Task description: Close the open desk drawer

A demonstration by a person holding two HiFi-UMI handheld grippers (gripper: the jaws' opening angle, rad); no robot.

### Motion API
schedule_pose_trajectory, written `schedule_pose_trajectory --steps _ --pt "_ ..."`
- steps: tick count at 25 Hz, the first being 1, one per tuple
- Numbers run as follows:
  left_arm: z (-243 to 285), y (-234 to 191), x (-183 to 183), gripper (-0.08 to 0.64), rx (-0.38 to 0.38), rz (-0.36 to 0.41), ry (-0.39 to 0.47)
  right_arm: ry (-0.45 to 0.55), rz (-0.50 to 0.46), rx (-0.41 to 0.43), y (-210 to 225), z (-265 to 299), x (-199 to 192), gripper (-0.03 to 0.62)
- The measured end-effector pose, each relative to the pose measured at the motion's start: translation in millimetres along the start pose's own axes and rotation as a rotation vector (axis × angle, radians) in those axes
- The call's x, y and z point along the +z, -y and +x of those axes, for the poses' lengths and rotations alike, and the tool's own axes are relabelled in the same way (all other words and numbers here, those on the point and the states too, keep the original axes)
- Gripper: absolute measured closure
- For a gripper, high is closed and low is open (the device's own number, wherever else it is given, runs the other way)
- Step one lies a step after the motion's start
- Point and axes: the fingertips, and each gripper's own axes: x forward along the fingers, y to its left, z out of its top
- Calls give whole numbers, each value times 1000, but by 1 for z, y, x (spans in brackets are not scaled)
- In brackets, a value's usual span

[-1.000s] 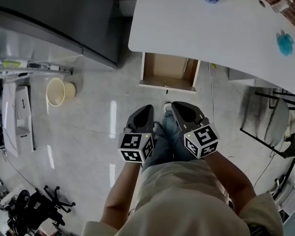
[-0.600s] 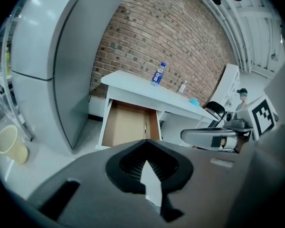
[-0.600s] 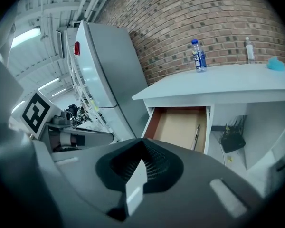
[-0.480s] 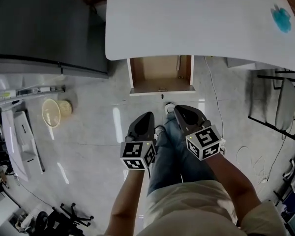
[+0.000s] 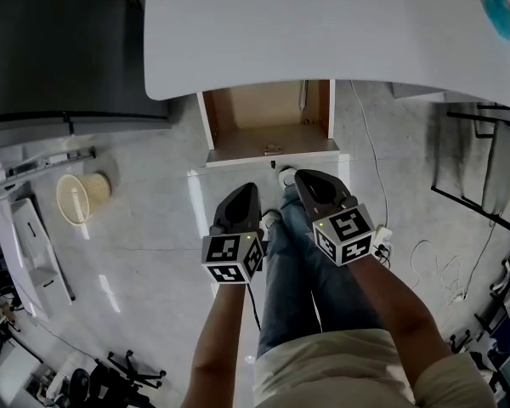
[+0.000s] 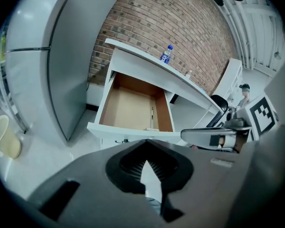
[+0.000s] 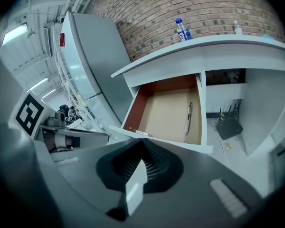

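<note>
The desk drawer [image 5: 268,153] stands pulled out from under the white desk [image 5: 323,32], its brown wooden inside showing. A pen [image 7: 187,119] lies in the drawer [image 7: 167,113] along its right side. The same drawer [image 6: 133,109] fills the middle of the left gripper view. My left gripper [image 5: 245,189] and right gripper [image 5: 302,179] hover side by side just short of the drawer's white front, both shut and empty, pointing at it from above the person's legs.
A blue-capped bottle [image 7: 181,29] stands on the desk top against the brick wall. A grey cabinet [image 5: 59,49] is left of the desk, a wicker basket [image 5: 77,196] on the floor beside it. A black chair [image 5: 484,177] and cables are at the right.
Both grippers have sunk toward the floor and the view has closed in on the desk; the drawer looks larger and nearer. Both stay shut.
</note>
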Motion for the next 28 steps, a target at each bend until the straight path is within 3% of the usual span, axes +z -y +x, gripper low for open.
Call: schedule_pose_trajectory --steps 12,16,22,28 --pt "48 -31 -24 561 -2 -40 -8 -19 42 -20 27 45 -35 589" --pt "63 -30 -29 506 -33 -29 -21 -18 63 -30 35 57 -42 589" --pt "85 -39 -30 401 -62 -33 -25 -28 72 -54 48 76 -45 512" --pt "100 -43 -29 341 -91 -15 -34 -48 69 -74 55 89 -50 440"
